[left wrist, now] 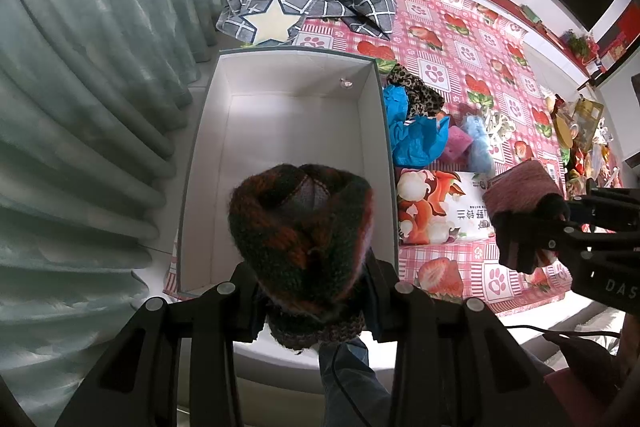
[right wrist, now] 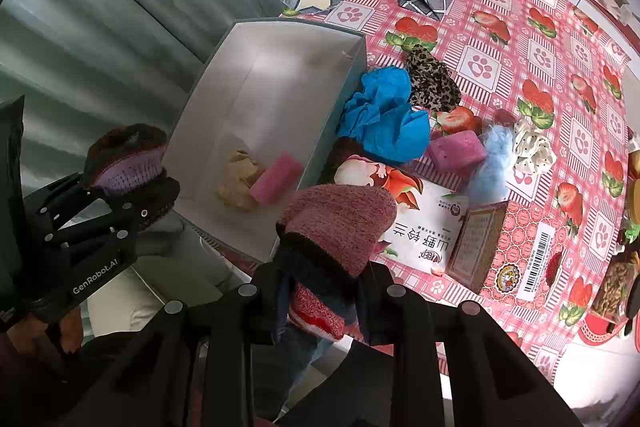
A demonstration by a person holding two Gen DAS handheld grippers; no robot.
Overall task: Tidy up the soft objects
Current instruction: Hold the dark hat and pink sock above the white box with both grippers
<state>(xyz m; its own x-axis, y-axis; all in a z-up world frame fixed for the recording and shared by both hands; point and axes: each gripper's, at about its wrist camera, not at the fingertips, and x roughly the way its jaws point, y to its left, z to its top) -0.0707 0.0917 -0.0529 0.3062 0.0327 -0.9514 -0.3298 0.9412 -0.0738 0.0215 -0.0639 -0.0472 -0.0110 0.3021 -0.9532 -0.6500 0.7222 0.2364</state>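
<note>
left gripper (left wrist: 308, 291): clamped on dark knitted hat (left wrist: 300, 227), held over near end of white box (left wrist: 376, 115)
right gripper (right wrist: 320, 291): shut tight on pink knitted hat (right wrist: 340, 227), above box's 5 o'clock corner
step: lower dark hat before letting go (pink roll (right wrist: 276, 183), beige cloth (right wrist: 238, 183) already inside), then bring the pink one over

Both cameras ride just behind their own tongs, looking steeply down and forward. The left view sits close above the open white rectangular cardboard box (left wrist: 280, 131) — the right one looks from beside it. Both share that box and the pink strawberry-print tablecloth (right wrist: 520, 67) beyond the tongs.
</note>
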